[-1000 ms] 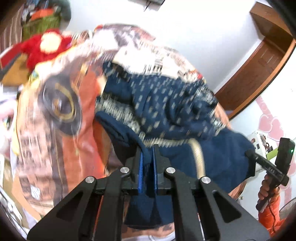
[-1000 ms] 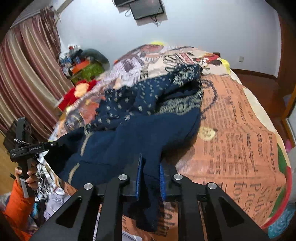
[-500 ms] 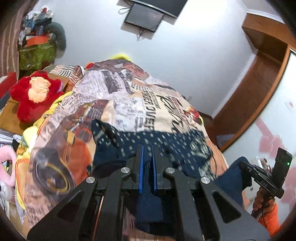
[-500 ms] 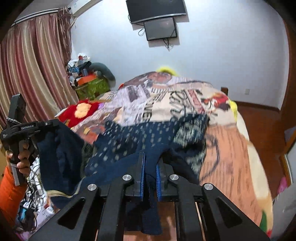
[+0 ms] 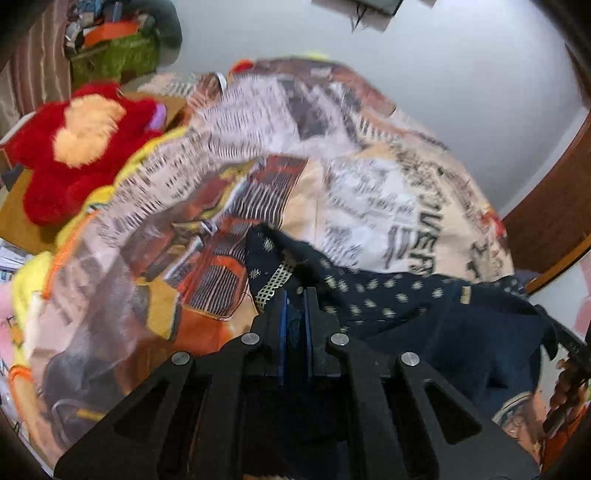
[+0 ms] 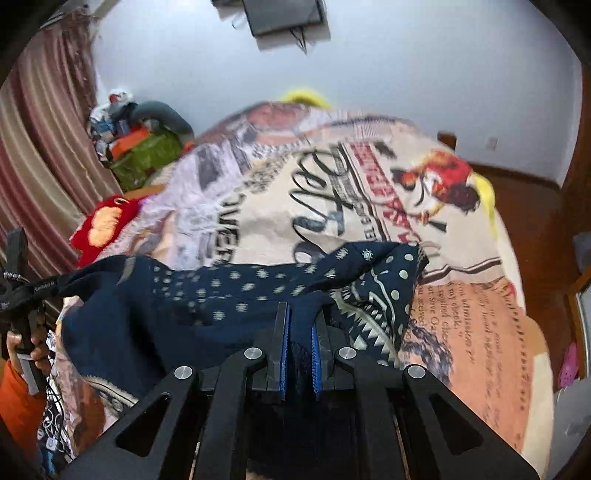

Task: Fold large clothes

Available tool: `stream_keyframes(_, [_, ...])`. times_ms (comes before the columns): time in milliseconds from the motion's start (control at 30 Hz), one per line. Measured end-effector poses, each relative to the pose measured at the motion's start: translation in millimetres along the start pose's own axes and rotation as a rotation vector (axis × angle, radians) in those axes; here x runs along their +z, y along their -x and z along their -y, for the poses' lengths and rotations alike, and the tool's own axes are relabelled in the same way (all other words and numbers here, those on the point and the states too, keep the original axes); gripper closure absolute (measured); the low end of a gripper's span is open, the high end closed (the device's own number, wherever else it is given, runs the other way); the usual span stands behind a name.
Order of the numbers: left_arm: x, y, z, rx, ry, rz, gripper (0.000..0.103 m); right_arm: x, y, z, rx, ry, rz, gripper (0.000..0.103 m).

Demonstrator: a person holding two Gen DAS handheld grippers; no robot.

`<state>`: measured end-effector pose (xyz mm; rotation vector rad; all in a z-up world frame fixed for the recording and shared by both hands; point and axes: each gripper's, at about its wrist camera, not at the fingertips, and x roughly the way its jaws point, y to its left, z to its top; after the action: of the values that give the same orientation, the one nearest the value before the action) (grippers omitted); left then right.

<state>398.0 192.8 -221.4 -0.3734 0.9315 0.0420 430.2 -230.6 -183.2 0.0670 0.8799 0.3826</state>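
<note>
Both grippers, left point(image 5: 294, 317) and right point(image 6: 300, 338), stay clenched on the navy dress point(image 6: 207, 295), now lifted and stretched taut over the bed point(image 6: 480, 314); ready to lay flat.

Both cameras are riding low at the foot of the bed point(image 6: 461, 332), each looking forward along its own 2 fingers toward the far wall. The left view is sitting close over the navy garment point(image 5: 424, 325), angling toward the red plush toy point(image 5: 74, 155). The right view is facing the wall-mounted TV point(image 6: 284, 14). Both are sharing the garment point(image 6: 184, 302), the printed bedspread and the plush toy point(image 6: 105, 225).
</note>
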Motion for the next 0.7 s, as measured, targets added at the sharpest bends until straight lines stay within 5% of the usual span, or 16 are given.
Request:
stream_keyframes(333, [7.3, -24.7, 10.2, 0.09, -0.076, -0.019, 0.095, 10.5, -12.9, 24.0, 0.081, -0.041, -0.065, 0.095])
stream_keyframes(433, [17.7, -4.4, 10.2, 0.126, -0.098, 0.017, 0.095, 18.3, 8.4, 26.1, 0.001, -0.025, -0.015, 0.095])
stream_keyframes(533, [25.4, 23.2, 9.2, 0.139, -0.117, 0.058, 0.078, 26.2, 32.5, 30.6, -0.034, -0.011, 0.035, 0.091])
stream_keyframes(600, [25.8, 41.7, 9.9, 0.145, -0.131, 0.088, 0.059, 28.8, 50.6, 31.9, -0.054, 0.002, 0.064, 0.08])
stream_keyframes(667, [22.5, 56.3, 11.3, 0.157, -0.152, 0.117, 0.05, 26.8, 65.8, 29.2, -0.059, 0.022, 0.108, 0.04])
stream_keyframes(700, [19.8, 61.9, 12.1, 0.166, -0.165, 0.121, 0.049, 23.7, 75.3, 26.3, -0.06, 0.036, 0.146, 0.034])
